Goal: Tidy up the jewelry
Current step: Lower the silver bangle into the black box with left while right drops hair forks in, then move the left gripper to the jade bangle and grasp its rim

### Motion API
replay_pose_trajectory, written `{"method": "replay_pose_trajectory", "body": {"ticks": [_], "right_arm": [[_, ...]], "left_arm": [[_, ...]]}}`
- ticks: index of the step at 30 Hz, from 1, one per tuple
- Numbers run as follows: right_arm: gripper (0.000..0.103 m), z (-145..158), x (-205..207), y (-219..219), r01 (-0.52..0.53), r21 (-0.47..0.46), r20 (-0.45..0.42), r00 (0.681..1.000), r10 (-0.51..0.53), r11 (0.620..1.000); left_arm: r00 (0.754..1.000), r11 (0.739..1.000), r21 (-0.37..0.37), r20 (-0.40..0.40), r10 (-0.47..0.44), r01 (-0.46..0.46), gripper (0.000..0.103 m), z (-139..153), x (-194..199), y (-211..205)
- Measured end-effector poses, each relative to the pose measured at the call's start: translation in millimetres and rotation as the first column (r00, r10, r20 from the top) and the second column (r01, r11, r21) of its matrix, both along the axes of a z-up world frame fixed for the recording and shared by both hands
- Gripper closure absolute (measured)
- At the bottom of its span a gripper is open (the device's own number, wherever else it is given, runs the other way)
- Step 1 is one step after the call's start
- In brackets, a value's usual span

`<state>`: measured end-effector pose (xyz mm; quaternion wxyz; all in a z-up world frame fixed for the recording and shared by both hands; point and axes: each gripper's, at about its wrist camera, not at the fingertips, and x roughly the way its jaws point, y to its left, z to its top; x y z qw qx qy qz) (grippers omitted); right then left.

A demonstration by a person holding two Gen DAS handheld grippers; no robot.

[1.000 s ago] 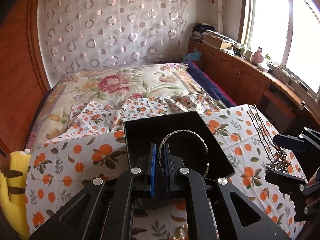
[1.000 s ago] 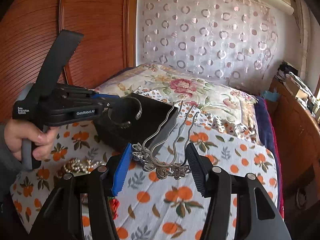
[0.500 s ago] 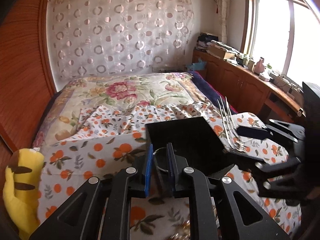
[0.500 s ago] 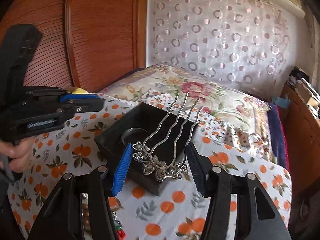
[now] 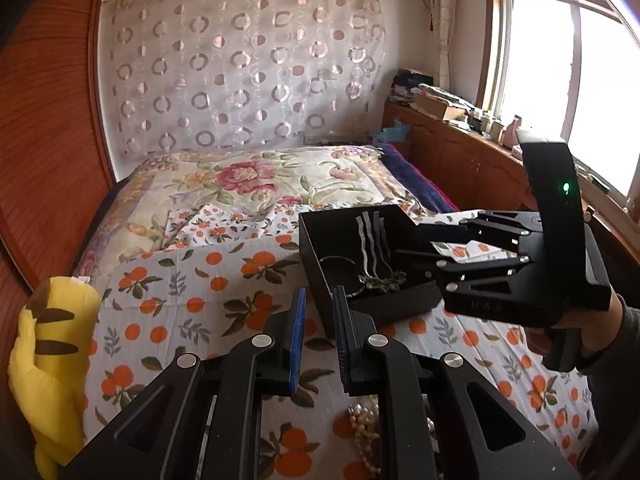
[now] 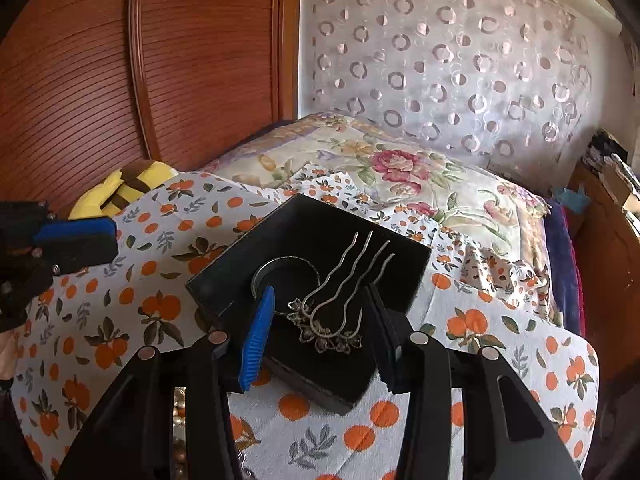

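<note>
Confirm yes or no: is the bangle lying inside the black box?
Yes: in the right wrist view the bangle lies on the floor of the black box, beside the hair fork.

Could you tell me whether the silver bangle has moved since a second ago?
Yes. The left gripper held the bangle above the black box then; now it lies inside the box, beside the hairpin.

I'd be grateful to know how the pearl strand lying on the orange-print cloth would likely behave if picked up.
The pearl strand lies in a loose heap, so it probably hangs limp and swings from one pinch point. Its round, glossy beads look slippery and may slide between the fingers. The cloth is soft, so a push would likely bunch it rather than slide it.
</note>
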<state>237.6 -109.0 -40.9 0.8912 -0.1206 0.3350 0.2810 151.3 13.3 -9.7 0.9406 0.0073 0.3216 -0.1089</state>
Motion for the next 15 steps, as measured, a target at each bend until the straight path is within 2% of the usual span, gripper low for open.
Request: {"method": "replay_pose_trajectory", "body": {"ticks": [7,15], "right_arm": [[0.055,10,-39,-18,0.014,0.021,0.026,1.0,-0.015,1.0],[0.055,4,-94,-33,0.027,0.019,0.024,0.999,-0.027,0.999]], "left_arm": [[1.0,1.0,-0.002,-0.004,-0.019,0.019,0.09,-8,-22,-9],[0.999,0.999,0.012,-0.021,-0.043,0.043,0.09,-19,-50,-20]]}}
